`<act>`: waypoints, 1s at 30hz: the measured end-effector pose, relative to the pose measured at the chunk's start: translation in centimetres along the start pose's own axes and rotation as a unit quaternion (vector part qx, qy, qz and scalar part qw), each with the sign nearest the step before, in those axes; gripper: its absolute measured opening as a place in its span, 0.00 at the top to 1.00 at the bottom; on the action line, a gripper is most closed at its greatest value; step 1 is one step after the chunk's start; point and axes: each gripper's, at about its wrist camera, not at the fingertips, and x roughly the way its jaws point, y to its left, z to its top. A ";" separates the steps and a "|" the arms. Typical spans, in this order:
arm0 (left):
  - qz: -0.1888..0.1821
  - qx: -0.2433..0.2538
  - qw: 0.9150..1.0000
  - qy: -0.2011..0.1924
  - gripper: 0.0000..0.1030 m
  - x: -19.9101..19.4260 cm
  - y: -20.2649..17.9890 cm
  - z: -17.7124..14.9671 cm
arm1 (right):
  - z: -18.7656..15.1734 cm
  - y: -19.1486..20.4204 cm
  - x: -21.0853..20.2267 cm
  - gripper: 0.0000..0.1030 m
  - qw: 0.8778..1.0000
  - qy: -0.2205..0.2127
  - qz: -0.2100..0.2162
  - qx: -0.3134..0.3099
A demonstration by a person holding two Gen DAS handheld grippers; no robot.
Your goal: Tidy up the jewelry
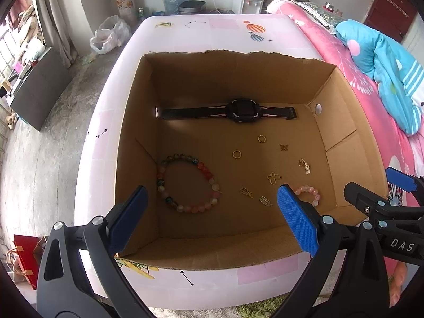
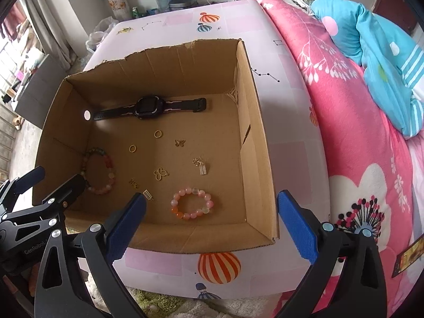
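Both grippers, left gripper point(image 1: 212, 220) and right gripper point(image 2: 212, 222), jaws wide, empty above cardboard box point(image 1: 341, 164). Risk: tiny gold charms point(image 1: 273, 178) slipping from pads; pink bracelet point(image 2: 192, 203) rolling.

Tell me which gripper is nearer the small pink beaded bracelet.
Right. The right gripper hangs just short of the small pink beaded bracelet, almost in line with it; the left gripper sits off to its left.

the left tongs point(image 1: 212, 220) hang wide apart over the near edge of the cardboard box point(image 1: 341, 122). inside lie a black watch point(image 1: 239, 111), a multicoloured bead bracelet point(image 1: 188, 182), two gold rings point(image 1: 261, 138) and small gold charms point(image 1: 274, 178).
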 end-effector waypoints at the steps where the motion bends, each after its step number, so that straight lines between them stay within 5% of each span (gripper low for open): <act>1: 0.000 0.000 1.000 0.000 0.08 0.1 0.1 0.0 | 0.1 0.1 -0.1 0.07 1.000 0.000 -0.002 0.000; 30: -0.004 -0.010 1.000 -0.001 0.08 -0.1 0.7 -0.5 | -0.3 1.2 -0.3 0.07 1.000 0.000 -0.008 -0.014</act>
